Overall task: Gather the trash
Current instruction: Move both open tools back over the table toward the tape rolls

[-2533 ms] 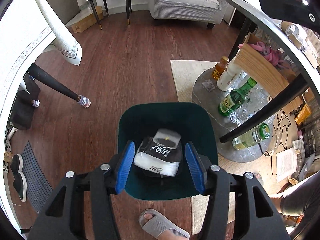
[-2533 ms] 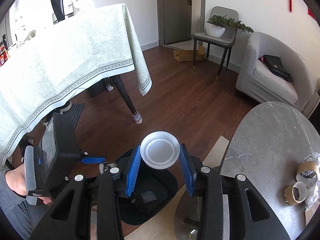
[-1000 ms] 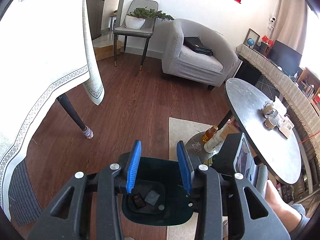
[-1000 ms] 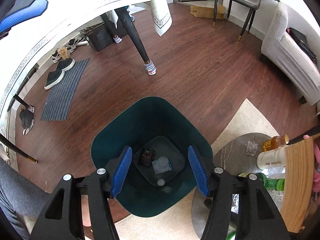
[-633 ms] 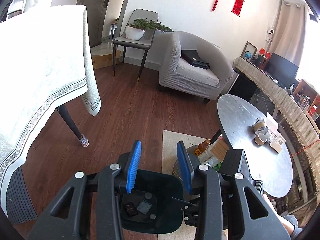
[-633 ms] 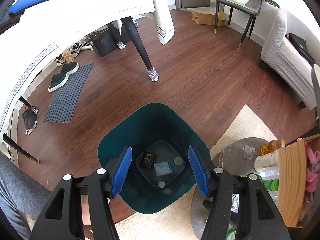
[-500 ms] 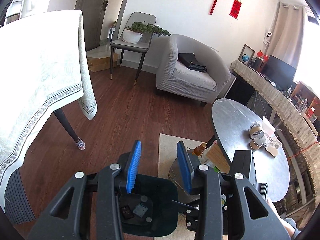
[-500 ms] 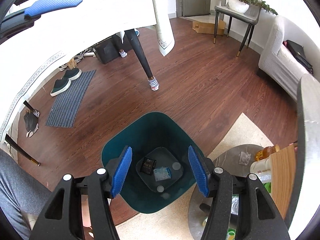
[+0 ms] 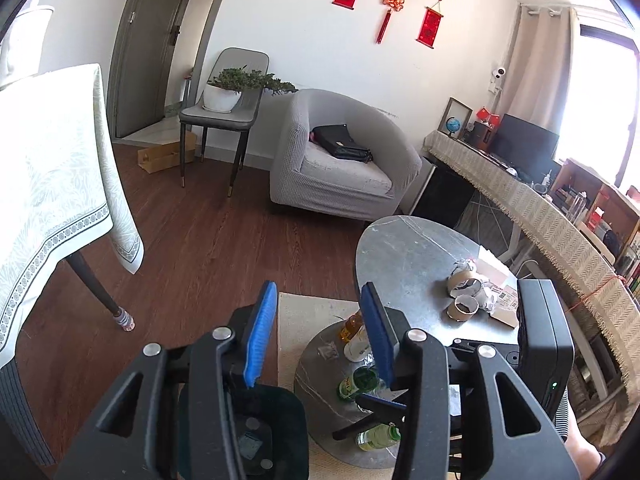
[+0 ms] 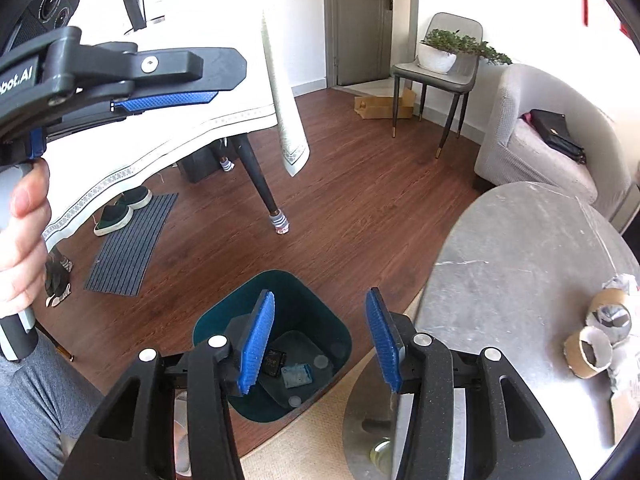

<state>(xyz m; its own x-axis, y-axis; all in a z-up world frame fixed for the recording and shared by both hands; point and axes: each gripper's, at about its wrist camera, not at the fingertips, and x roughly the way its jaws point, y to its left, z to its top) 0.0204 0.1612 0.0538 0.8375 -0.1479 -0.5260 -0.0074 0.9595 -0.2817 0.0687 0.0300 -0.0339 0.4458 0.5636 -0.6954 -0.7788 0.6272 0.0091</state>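
Note:
A dark green trash bin (image 10: 336,332) stands on the floor beside a grey round table (image 10: 512,264); it holds a black packet (image 10: 274,360), a pale blue wrapper and small lids. The bin also shows in the left wrist view (image 9: 288,420). My right gripper (image 10: 320,340) is open and empty above the bin. My left gripper (image 9: 318,332) is open and empty, raised higher; it appears at the upper left of the right wrist view (image 10: 168,80). Two cardboard rolls (image 10: 588,350) and crumpled paper (image 9: 464,267) lie on the table; the rolls also show in the left wrist view (image 9: 464,308).
A lower round shelf (image 9: 320,372) under the table carries several bottles (image 9: 354,384). A cream rug (image 9: 304,316) lies under it. A cloth-covered dining table (image 9: 44,168) stands at left, a grey armchair (image 9: 340,168) and a chair with a plant (image 9: 224,108) behind.
Both grippers dropped their trash (packets on the left, a white lid on the right) into the bin, then rose and tilted up; the table top with the rolls has come into view.

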